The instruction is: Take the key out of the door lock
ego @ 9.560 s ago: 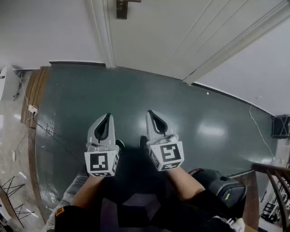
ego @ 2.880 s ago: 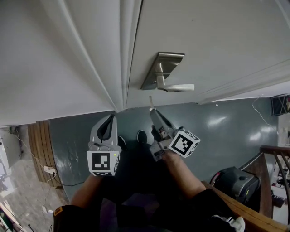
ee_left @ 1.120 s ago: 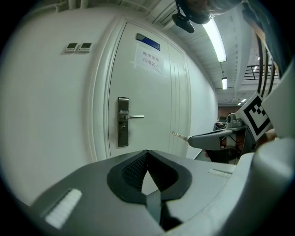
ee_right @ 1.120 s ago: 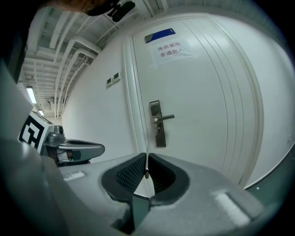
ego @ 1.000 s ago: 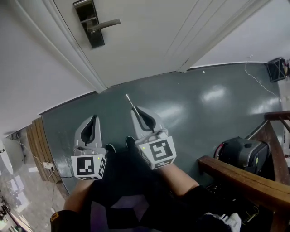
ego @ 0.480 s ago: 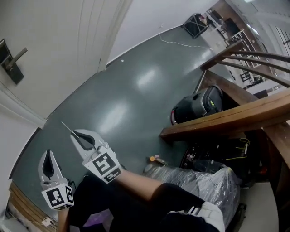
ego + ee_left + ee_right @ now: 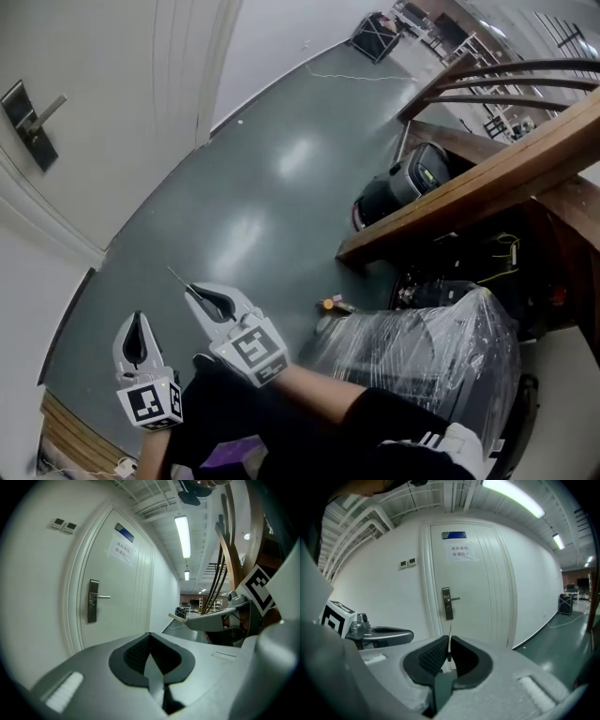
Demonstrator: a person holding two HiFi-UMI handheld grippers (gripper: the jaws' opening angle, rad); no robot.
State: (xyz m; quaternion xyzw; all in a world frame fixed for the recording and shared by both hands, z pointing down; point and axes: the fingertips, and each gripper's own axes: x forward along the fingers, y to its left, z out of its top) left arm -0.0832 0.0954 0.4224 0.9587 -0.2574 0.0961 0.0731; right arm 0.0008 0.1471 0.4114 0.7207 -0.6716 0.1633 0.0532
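Note:
The thin metal key (image 7: 178, 278) sticks out from the tips of my right gripper (image 7: 191, 290), which is shut on it. In the right gripper view the key (image 7: 449, 641) stands upright between the pads of the right gripper (image 7: 449, 657). The door's lock plate with lever handle (image 7: 26, 114) is far off at the upper left, with no key in it that I can see. It also shows as a lock plate (image 7: 448, 603) and a lock plate (image 7: 93, 600). My left gripper (image 7: 138, 319) hangs beside the right one, shut and empty, as the left gripper (image 7: 150, 635) view confirms.
Dark green floor (image 7: 253, 206) stretches ahead. A wooden stair rail (image 7: 469, 178) crosses the right side, with a black case (image 7: 412, 192) under it and a plastic-wrapped bundle (image 7: 422, 347) nearer me. A small orange object (image 7: 330, 305) lies on the floor.
The view has swung right, away from the door, which now sits far at the upper left. Both grippers stay low and together, the right one keeping the key.

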